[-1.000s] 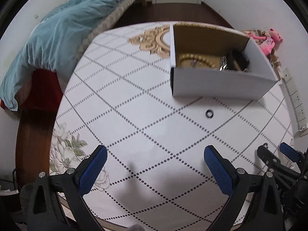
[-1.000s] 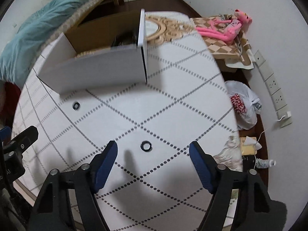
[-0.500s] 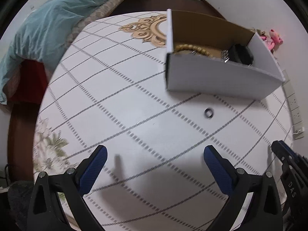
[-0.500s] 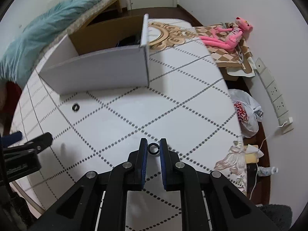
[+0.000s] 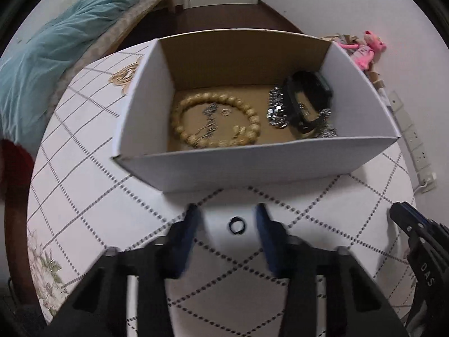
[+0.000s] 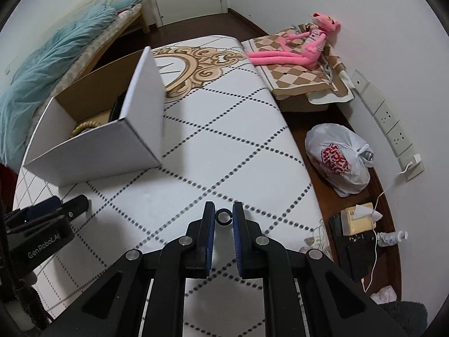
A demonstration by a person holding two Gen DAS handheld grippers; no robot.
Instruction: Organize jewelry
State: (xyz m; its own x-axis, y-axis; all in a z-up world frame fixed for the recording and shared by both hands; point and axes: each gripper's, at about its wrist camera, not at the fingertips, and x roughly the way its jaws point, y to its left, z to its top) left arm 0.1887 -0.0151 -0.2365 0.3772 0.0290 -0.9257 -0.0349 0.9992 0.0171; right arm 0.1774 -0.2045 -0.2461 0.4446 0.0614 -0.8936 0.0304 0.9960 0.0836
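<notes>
From the left wrist camera, the left tongs hang low over the desk, fingers parted with a clear gap, holding nothing. A small dark ring lies flat on the white quilted surface between the two blue pads, touching neither. Just beyond the fingertips stands an open white box with a brown cardboard inside. In it lie a beaded bracelet of pale wooden beads, curled in a loop on the left part of the floor, with a thin silvery chain across its middle. To the right of the bracelet sit a metal-link watch band and a black watch, touching each other against the right wall. The tip of the right tongs shows at the right edge of this view. A teal blanket lies on a bed beyond the desk

From the right wrist camera, the right tongs are nearly closed, pinching a second dark ring upright between the fingertips, above the desk near its right edge. The box stands to the left and farther off, well apart from these tongs, its near corner facing the camera. The left tongs appear at the lower left. A pink plush toy lies on a checked cushion past the desk, and a white plastic bag sits on the floor to the right
</notes>
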